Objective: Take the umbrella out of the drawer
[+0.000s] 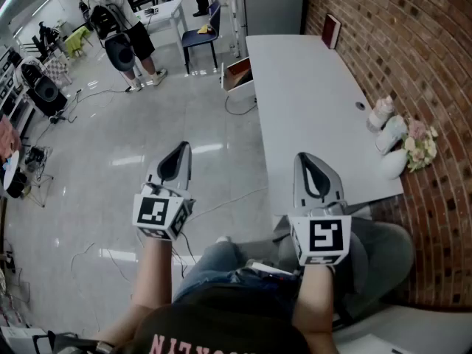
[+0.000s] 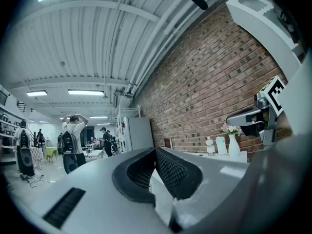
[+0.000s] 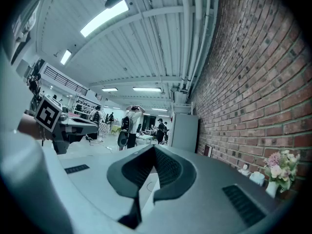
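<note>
No umbrella and no drawer shows in any view. I hold both grippers level in front of me, over the floor and the near end of a white table [image 1: 310, 116]. My left gripper [image 1: 182, 147] has its jaws together with nothing between them; its own view shows the tips [image 2: 155, 151] meeting. My right gripper [image 1: 302, 157] hangs by the table's near left corner, its jaws likewise shut and empty [image 3: 155, 147]. Each gripper appears in the other's view, marker cube outward.
The table runs along a brick wall [image 1: 413, 50]. On it stand white bottles and a vase [image 1: 391, 133], flowers [image 1: 419, 142] and a red book [image 1: 331, 30]. An open box [image 1: 236, 76] sits at its far left. A person [image 1: 122, 21], a blue chair [image 1: 200, 39] and cables are farther off.
</note>
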A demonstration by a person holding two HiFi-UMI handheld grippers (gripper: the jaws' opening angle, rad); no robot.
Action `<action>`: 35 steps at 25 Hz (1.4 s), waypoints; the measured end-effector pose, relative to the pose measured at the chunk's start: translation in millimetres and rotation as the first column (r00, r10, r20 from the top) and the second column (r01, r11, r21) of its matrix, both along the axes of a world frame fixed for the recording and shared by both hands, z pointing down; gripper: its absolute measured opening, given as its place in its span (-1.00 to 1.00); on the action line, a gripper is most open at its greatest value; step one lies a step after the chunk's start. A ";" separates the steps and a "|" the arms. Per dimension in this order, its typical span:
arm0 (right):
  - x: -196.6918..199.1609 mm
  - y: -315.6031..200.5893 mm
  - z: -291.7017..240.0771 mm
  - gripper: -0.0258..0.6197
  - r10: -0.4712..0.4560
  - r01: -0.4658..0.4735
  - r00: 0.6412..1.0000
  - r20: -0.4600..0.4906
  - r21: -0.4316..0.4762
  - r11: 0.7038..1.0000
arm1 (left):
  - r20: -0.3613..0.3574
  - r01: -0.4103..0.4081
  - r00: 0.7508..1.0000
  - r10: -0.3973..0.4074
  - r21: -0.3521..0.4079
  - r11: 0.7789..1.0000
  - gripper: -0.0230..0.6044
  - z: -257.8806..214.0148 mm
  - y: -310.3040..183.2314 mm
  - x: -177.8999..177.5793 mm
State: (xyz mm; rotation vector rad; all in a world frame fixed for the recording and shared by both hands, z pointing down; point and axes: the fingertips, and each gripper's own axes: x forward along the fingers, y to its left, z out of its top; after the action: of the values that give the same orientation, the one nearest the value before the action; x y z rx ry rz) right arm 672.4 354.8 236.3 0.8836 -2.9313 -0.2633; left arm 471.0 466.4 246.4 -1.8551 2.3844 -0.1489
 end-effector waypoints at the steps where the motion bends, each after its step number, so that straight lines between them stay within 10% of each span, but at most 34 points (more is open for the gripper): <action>1: -1.7 -4.8 0.7 -0.94 0.001 -0.001 1.000 0.002 -0.007 1.000 | 0.004 -0.003 1.000 0.003 0.000 1.000 -0.94 -0.7 -4.9 -1.0; 10: -62.5 -41.1 17.6 -0.94 -0.018 0.018 0.998 -0.063 0.005 1.000 | -0.016 -0.007 1.000 0.006 -0.009 1.000 -0.94 10.6 -46.3 -57.0; 35: -391.5 -167.0 33.5 -0.94 0.038 -0.027 0.981 -0.188 0.059 0.998 | -0.061 -0.044 0.997 0.042 -0.027 0.999 -0.94 33.3 -178.0 -390.8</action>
State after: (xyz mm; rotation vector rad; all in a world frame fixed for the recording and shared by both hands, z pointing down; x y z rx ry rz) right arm 280.9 187.7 269.8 0.8612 -2.7449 -0.4051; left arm 80.3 288.4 279.7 -1.9497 2.3912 -0.1254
